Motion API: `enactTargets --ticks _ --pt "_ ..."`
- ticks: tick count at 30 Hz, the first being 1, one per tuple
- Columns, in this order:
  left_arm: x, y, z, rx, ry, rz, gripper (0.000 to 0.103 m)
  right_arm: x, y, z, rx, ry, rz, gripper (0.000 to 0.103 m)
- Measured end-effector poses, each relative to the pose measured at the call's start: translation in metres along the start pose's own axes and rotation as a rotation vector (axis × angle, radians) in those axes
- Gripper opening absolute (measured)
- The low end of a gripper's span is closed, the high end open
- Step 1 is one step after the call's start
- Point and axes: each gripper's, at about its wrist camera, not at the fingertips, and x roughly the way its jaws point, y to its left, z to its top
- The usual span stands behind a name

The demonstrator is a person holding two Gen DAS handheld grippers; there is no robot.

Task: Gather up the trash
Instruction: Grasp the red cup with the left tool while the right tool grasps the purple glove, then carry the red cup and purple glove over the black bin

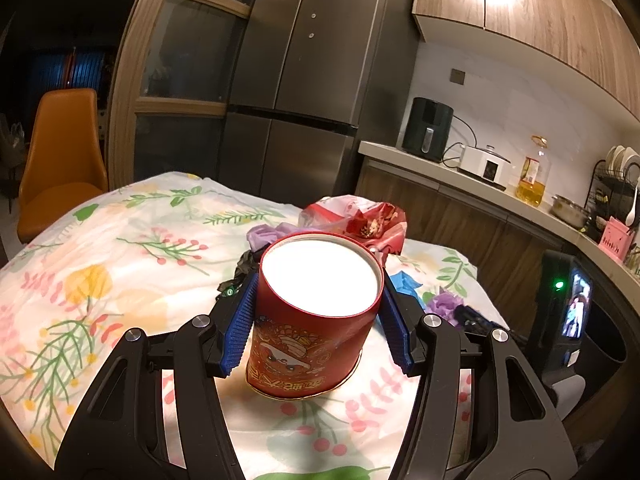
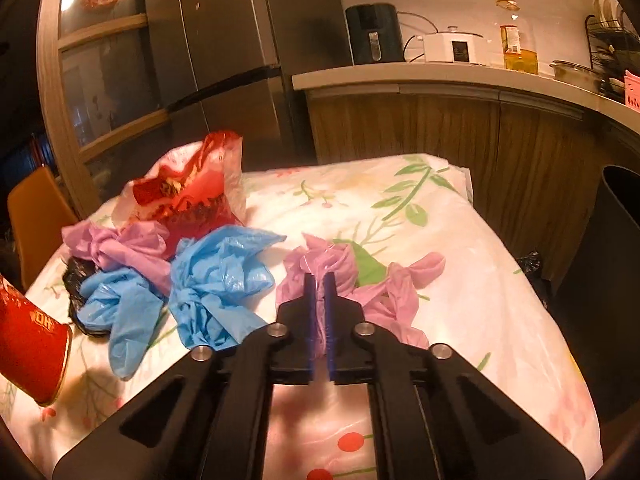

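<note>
Right wrist: pink bag (image 2: 320, 268) half-hidden between tool (image 2: 319, 280).

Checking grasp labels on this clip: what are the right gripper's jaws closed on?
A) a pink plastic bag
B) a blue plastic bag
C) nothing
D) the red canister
A: the right gripper has its jaws pinched shut on the pink plastic bag lying on the floral cloth.

Your left tool (image 1: 316, 316) holds the canister (image 1: 316, 312) upright over the counter (image 2: 460, 280), the crumpled bags (image 2: 208, 276) lying behind it. Your right tool (image 2: 319, 280) pinches one plastic bag (image 2: 384, 284) right of that pile, with the bin (image 2: 608, 240) beyond the counter's right edge.
</note>
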Motion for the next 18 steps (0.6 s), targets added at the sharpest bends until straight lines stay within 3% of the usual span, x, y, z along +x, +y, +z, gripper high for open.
enactTargets --ticks 11,18 --pt "-0.019 -0.01 0.004 0.023 -0.011 -0.005 0.056 -0.088 -0.013 0.007 0.008 -0.16 0.008 0.002" --pt "-0.034 -0.026 0.003 0.047 -0.019 -0.036 0.056 -0.133 -0.015 0.003 -0.017 -0.208 0.031 0.002"
